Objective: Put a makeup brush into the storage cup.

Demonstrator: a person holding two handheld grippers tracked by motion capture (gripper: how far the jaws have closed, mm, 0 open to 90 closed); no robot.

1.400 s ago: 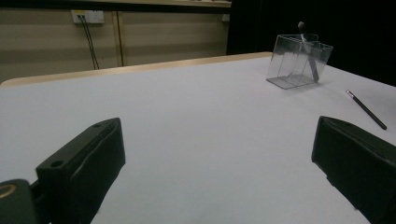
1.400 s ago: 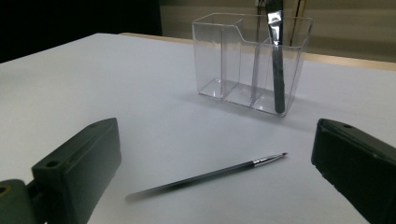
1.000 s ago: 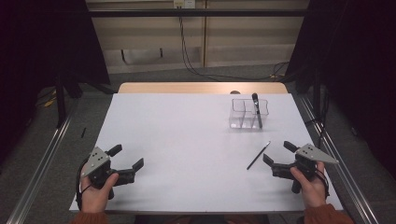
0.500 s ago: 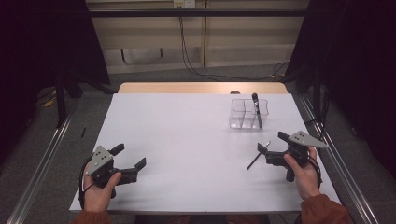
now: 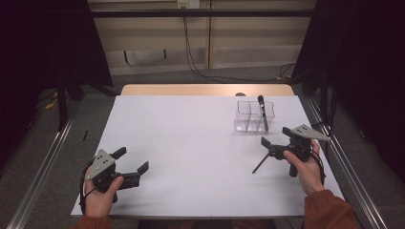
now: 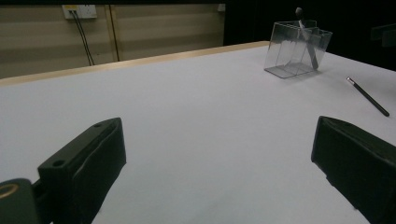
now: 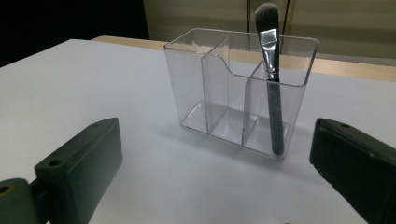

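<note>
A clear three-compartment organizer (image 5: 248,122) stands at the far right of the white table (image 5: 191,143). A makeup brush (image 5: 261,110) stands bristles up in its right compartment; the right gripper view shows the organizer (image 7: 219,93) and brush (image 7: 272,84) close ahead. A thin dark stick (image 5: 259,164) lies on the table in front of the organizer, also seen as the stick (image 6: 369,96) in the left gripper view. My right gripper (image 5: 275,136) is open, over the stick's far end and facing the organizer. My left gripper (image 5: 131,160) is open and holds nothing at the near left.
A wooden strip (image 5: 191,89) runs along the table's far edge. Metal rails (image 5: 334,157) flank both sides of the table. Cables (image 5: 200,67) hang down the back wall. From the left gripper, the organizer (image 6: 299,49) stands far off to the right.
My right gripper has moved away from the person and slightly left, toward the organizer, and now covers the stick's far end. The left gripper has barely shifted. The stick has not moved.
</note>
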